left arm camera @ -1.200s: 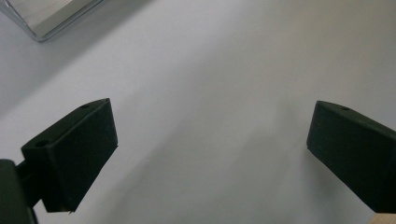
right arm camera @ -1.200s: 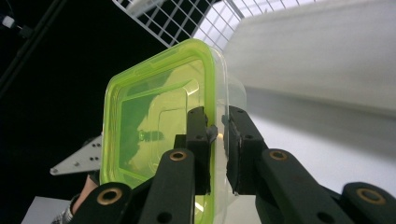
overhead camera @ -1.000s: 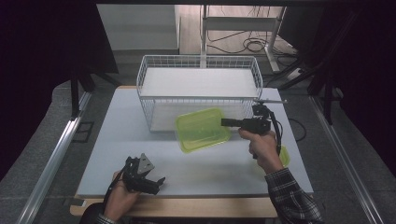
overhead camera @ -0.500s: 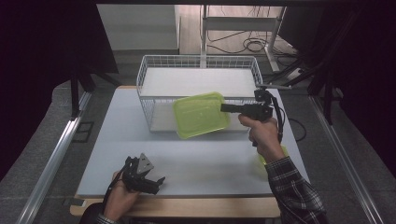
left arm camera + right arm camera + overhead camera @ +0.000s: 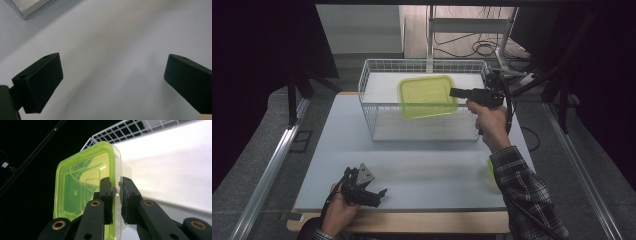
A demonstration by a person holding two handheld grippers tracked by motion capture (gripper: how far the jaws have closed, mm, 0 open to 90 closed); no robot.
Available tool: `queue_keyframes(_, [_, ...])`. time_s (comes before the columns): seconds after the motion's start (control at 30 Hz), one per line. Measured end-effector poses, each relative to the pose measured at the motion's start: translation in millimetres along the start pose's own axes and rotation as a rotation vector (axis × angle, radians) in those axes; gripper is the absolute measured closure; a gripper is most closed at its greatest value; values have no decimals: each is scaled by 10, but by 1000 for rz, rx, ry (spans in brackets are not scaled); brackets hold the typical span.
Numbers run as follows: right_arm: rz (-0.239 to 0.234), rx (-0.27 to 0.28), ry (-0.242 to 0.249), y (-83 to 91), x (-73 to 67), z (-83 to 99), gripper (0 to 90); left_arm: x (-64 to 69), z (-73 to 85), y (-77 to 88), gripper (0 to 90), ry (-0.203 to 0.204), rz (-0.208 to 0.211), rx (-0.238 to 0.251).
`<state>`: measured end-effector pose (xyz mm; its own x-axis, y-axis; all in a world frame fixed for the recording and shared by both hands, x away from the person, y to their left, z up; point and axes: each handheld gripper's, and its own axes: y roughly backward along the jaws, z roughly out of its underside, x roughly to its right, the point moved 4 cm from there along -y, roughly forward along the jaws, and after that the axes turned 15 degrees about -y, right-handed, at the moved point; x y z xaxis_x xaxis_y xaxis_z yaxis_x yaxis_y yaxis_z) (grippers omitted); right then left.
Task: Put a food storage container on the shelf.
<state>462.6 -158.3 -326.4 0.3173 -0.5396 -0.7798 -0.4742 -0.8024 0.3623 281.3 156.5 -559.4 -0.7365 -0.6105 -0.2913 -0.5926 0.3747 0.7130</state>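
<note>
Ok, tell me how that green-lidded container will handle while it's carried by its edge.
The container looks see-through and empty, so probably light. Thin plastic pinched at the rim by the right gripper may flex or swing. It hangs tilted over the wire basket, so it might slip if jolted.

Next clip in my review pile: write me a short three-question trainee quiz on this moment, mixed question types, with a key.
1. True or false: the right gripper is clamped on the rim of the green-lidded container.
2. Multiple choice: in the high view, the container appears A) flat on the table, B) raised at the white wire basket, C) in the left gripper.
3. Short answer: how do the left gripper's jaws stand, and what is between them?

Key
1. True: the jaws pinch the container's edge.
2. B.
3. Wide apart, with nothing between them; bare white table lies beyond.
</note>
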Motion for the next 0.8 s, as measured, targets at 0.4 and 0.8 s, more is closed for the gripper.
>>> queue_keyframes(0.4, [58,61,-4,-173,-46,-235,801,17,-5,-17,19,-13,3,-10])
queue_keyframes(0.8, [118,103,-20,-316,76,-304,799,34,-11,-18,20,-29,5,-14])
